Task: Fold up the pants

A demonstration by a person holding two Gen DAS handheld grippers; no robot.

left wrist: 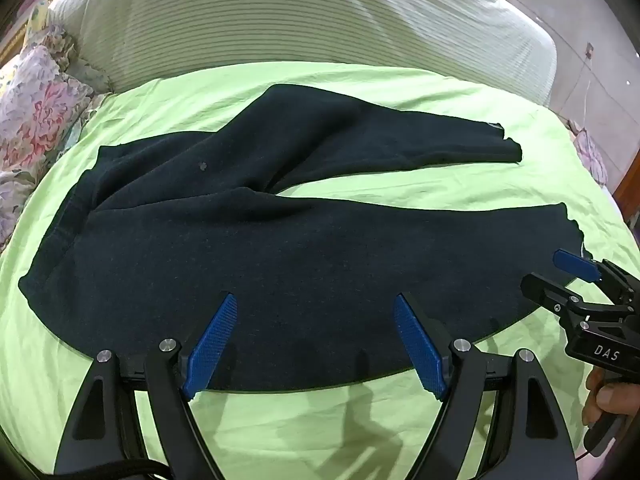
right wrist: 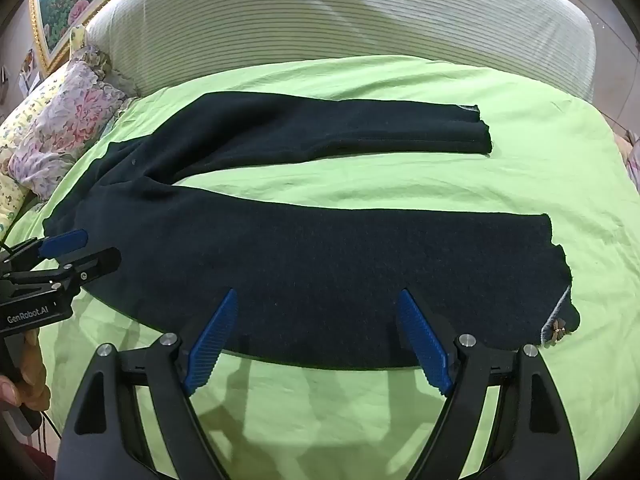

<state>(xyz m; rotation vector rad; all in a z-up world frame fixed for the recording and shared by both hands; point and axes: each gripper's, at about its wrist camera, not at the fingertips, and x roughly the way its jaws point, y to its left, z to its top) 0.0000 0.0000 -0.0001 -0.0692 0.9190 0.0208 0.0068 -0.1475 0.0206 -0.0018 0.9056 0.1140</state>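
Pants [left wrist: 280, 240]: dark, lay flat on green sheet [left wrist: 360, 420], legs parted | left gripper [left wrist: 316, 340]: jaws wide, held nothing | right gripper [right wrist: 318, 336]: jaws wide, held nothing | containers: none seen

The pants [left wrist: 280, 248] are dark, matt, fuzzy knit cloth with raw hems. The sheet [left wrist: 400, 420] is smooth, lightly creased green cotton. The far cover [left wrist: 280, 16] is ribbed striped fabric. Both gripper pads [right wrist: 212, 344] are ridged blue plastic on matt black plastic arms with shiny metal pins.
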